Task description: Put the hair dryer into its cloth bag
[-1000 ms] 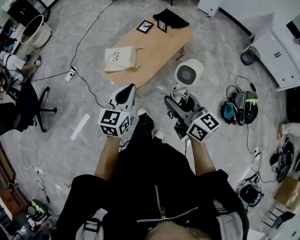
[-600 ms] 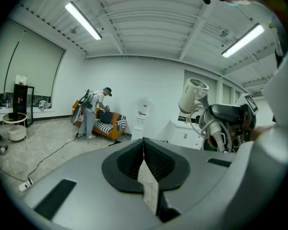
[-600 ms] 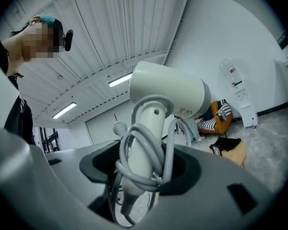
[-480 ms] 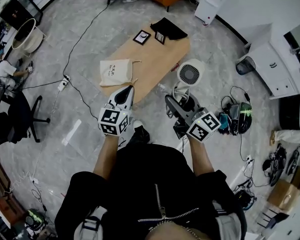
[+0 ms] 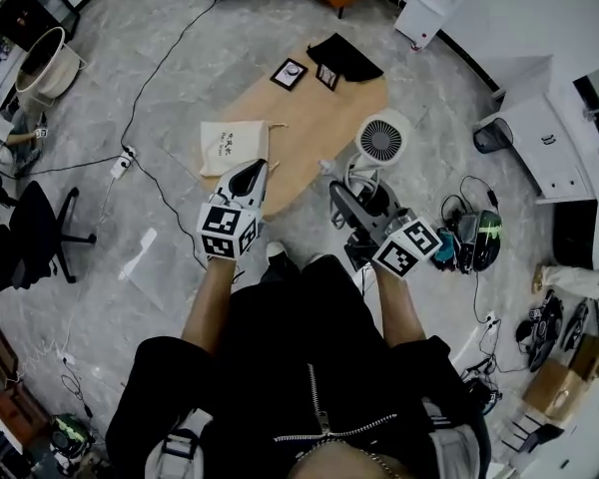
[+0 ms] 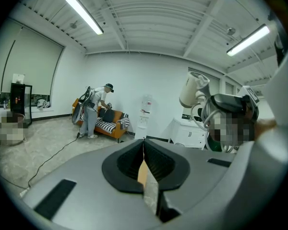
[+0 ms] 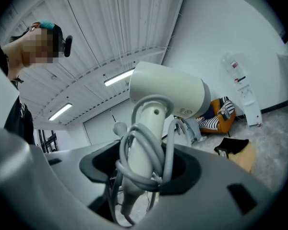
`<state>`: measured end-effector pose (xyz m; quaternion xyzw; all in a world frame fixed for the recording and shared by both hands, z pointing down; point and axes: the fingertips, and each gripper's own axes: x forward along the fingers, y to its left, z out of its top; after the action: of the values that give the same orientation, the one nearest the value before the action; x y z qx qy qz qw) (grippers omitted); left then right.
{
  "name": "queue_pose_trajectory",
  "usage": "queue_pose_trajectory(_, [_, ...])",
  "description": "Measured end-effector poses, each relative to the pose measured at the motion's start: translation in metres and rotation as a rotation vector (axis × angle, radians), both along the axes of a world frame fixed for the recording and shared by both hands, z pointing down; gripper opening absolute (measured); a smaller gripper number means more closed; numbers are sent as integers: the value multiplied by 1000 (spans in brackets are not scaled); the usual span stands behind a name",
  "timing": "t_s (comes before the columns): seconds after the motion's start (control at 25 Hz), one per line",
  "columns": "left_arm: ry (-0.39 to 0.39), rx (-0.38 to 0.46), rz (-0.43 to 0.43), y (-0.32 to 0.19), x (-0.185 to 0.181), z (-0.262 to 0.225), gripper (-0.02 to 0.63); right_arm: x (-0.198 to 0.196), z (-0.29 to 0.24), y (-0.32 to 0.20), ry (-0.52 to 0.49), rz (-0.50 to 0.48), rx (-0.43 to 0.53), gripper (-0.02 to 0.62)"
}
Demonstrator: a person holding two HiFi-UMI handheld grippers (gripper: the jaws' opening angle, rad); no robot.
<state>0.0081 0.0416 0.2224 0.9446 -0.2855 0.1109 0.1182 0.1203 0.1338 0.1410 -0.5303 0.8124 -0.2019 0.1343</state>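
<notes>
Right now the left gripper [image 5: 250, 175] has its jaws fully together with nothing between them. The right gripper [image 5: 353, 206] stands wide, clamped round the handle of the white hair dryer [image 5: 380, 140], whose grey cord is looped round that handle inside the grip. The handle crosses the jaws, and the round grilled head stands clear beyond them. The flat cream cloth bag [image 5: 231, 147] lies on the low light-wood table [image 5: 324, 108], just ahead of the left gripper's tips and off to the left of the dryer. Its drawstrings trail from the edge nearer the right gripper, so the mouth probably faces the dryer. The empty left gripper is the nearer one, best placed to lift that mouth open.
</notes>
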Motion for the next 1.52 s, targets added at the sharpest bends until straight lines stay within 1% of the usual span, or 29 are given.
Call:
queue_pose_trajectory(0.24, [-32,-9,6,-29,22,9,14,16,14,-38,5,-29,-37,247])
queue_pose_trajectory(0.36, [-48,-14,-18,-47,31,14,14,25,20,-62,5,-66,-37,247])
queue_pose_trajectory(0.48, [-62,-45,-69,-70,37,22,15,34,25,-91,-7,-121,-34,247])
queue_pose_trajectory(0.6, [-93,-72,-125,-93,38,34,15,42,30,-121,-2,-185,-41,249])
queue_pose_trajectory(0.76, [-104,-125,-229,-119,43,48,15,60,36,-162,-6,-282,-57,248])
queue_pose_trajectory(0.84, [-118,-135,-263,-131,47,56,15,68,43,-181,-5,-313,-65,249])
queue_pose_trajectory(0.96, [-148,-154,-315,-142,45,74,15,71,57,-203,1,-367,-79,249])
queue_pose_trajectory(1.08, [-175,-188,-356,-150,39,97,15,68,77,-222,-14,-425,-111,247])
queue_pose_trajectory(1.28, [-200,-260,-374,-159,33,153,17,67,112,-241,-22,-448,-161,247])
queue_pose_trajectory(1.4, [-233,-286,-355,-168,31,187,17,66,125,-251,-44,-437,-166,247])
queue_pose_trajectory(1.52, [-284,-298,-323,-174,28,225,17,65,139,-256,-60,-417,-171,247])
